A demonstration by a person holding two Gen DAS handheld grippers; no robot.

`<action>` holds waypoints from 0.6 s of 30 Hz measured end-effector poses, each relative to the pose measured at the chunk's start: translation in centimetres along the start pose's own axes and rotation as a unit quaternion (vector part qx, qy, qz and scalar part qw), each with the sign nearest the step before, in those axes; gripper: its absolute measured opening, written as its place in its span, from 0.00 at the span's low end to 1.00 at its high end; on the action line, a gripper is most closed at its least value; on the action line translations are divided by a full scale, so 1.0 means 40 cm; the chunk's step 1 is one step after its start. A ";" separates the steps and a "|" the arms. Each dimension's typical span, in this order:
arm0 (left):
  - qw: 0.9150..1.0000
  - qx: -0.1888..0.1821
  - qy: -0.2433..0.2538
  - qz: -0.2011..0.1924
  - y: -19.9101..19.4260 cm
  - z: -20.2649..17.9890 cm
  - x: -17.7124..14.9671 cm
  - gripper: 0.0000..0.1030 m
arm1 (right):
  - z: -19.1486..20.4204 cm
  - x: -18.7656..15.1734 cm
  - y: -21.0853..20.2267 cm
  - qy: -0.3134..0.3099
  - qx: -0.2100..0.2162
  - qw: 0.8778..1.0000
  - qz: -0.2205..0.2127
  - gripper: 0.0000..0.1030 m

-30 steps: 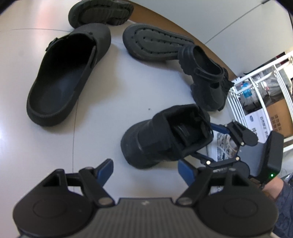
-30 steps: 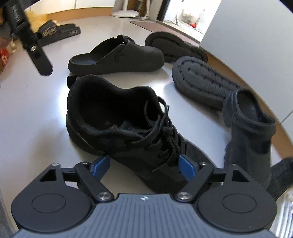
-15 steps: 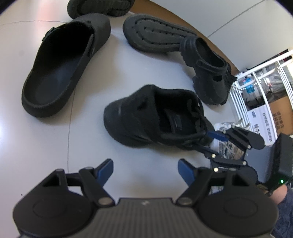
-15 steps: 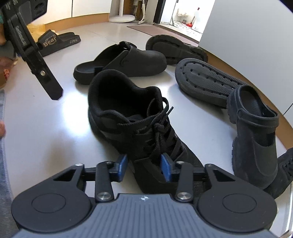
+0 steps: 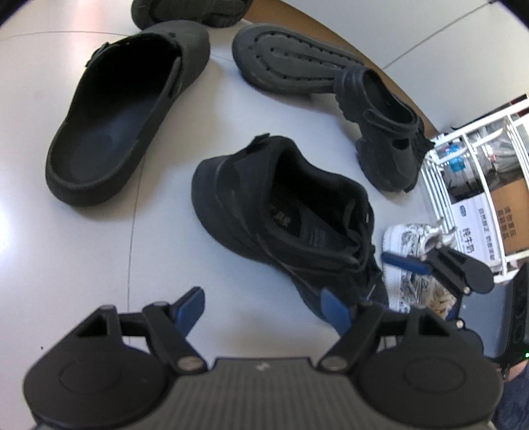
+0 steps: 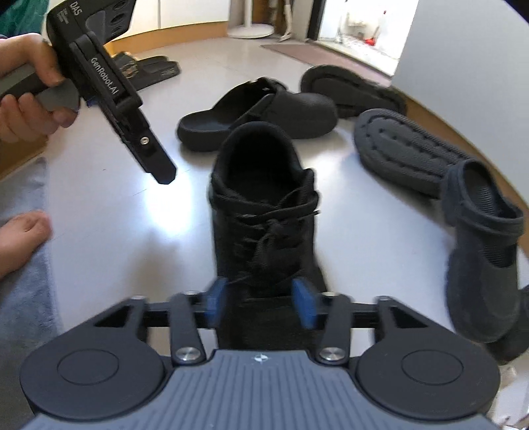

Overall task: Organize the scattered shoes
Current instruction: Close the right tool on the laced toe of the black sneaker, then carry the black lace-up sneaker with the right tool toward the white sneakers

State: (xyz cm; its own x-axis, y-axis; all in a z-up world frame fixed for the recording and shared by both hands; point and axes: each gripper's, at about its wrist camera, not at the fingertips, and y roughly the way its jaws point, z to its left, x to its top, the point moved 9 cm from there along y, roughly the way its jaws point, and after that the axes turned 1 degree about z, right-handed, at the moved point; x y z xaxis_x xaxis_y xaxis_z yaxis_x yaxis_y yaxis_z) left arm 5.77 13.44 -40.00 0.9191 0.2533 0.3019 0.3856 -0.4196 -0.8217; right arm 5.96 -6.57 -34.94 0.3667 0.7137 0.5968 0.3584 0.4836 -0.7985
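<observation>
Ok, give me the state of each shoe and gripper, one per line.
Laced sneaker: upright, laces tied.
Open-back clog: upright.
Flipped clog: sole up.
Strapped clog: tipped over.
Left gripper: open, empty.
Right gripper: jaws opening, sneaker toe between them.

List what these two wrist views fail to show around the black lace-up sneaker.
- Black sneaker: toe hidden behind the right gripper body, right wrist view; the opening blue fingers are motion-blurred.
- Patterned white shoe: partly covered by the sneaker and right gripper, left wrist view.
- Topmost clog: cut off by the frame edge, left wrist view.
</observation>
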 end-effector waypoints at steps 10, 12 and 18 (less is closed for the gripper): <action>1.000 0.001 -0.002 -0.014 -0.012 0.004 0.006 0.77 | -0.017 0.028 0.088 0.026 -0.011 0.999 0.021 0.91; 1.000 0.003 0.000 -0.012 -0.008 0.002 0.007 0.77 | -0.022 0.029 0.101 0.039 -0.004 0.999 0.023 0.93; 1.000 0.002 0.004 -0.017 -0.008 -0.004 0.005 0.77 | -0.033 0.016 0.148 0.089 0.020 0.995 0.026 0.93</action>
State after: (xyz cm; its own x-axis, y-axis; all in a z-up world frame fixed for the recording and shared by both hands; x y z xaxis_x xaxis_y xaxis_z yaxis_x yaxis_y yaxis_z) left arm 5.85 13.48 -39.58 0.9064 0.2593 0.3336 0.4158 -0.4075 -0.8130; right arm 9.44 -3.92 -39.17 0.5320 0.6390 0.5556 0.3007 0.4708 -0.8294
